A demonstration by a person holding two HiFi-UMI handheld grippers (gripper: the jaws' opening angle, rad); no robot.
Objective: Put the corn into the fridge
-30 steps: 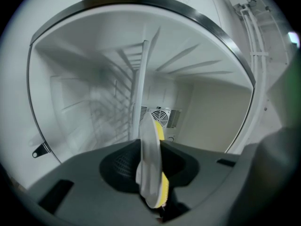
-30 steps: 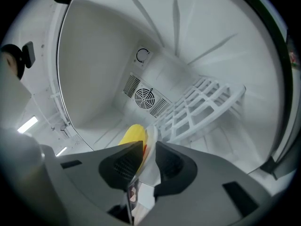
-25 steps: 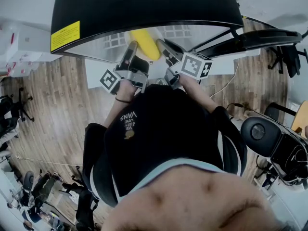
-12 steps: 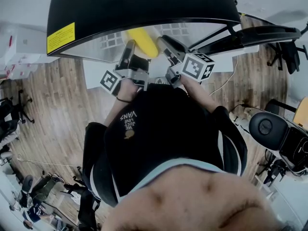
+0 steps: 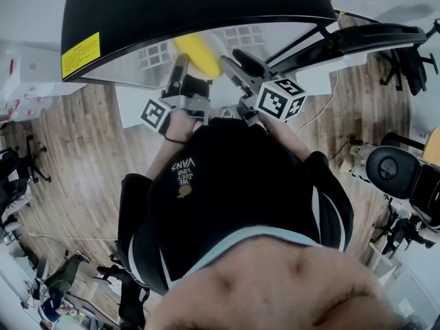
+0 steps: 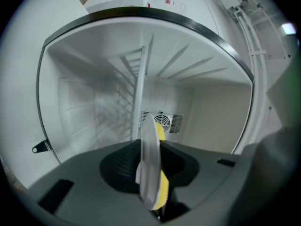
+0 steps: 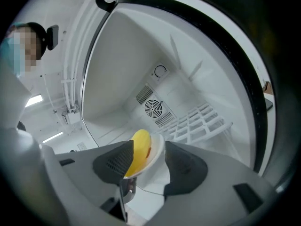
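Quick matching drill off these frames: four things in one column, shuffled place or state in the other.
1 corn
2 fan grille
3 yellow warning label
4 left claw

a clamped on the plate's edge
b on the fridge's back wall
c on the fridge's black outside
d lying on the plate

Pairs: 1-d, 2-b, 3-c, 4-a

Wore a black short-sleeved shirt (image 5: 234,184) with white lettering (image 5: 184,171) and a small yellow emblem (image 5: 184,192) on the front, pale piping (image 5: 317,208) at the sides and a pale collar (image 5: 227,243). Had a thin dark band (image 5: 172,142) just behind the left hand (image 5: 180,124).
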